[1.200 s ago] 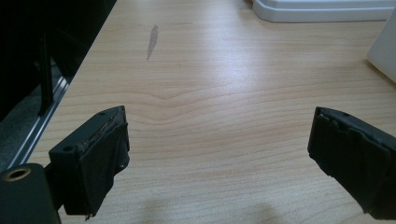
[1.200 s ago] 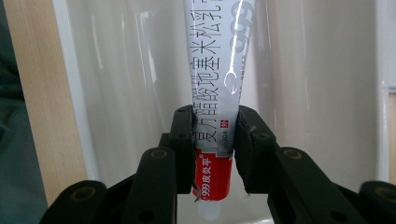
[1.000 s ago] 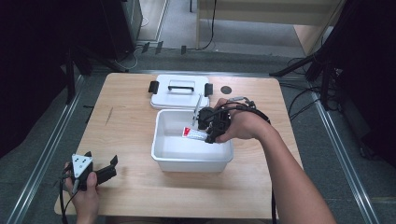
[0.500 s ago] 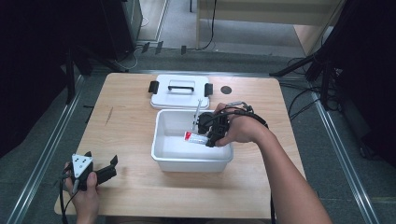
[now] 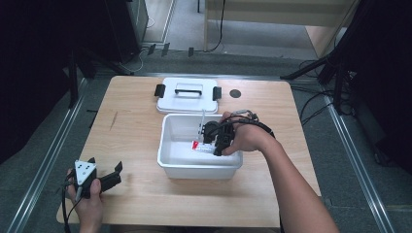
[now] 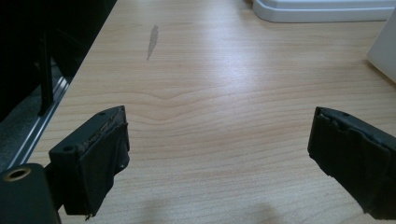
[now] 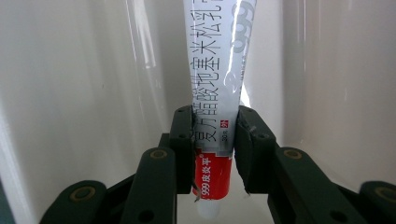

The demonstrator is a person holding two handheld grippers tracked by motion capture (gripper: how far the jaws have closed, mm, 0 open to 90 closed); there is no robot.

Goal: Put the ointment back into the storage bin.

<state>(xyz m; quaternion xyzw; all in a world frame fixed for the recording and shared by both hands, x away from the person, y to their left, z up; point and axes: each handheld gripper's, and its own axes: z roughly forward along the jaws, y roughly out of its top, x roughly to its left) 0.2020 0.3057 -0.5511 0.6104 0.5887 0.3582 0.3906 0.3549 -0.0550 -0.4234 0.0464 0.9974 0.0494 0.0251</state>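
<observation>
While the right gripper clamps a white-and-red printed tube low inside the lidless white plastic bin, apparently mid-placement, the left gripper rests spread and empty.

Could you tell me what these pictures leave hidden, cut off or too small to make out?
- Tube, right gripper view: its far end is cut off by the top edge.
- White bin floor, high view: partly covered by the right hand and right tongs.
- Tube's print, high view: too small to read.
- Left tongs, left gripper view: bodies cut off by the bottom edge.
</observation>
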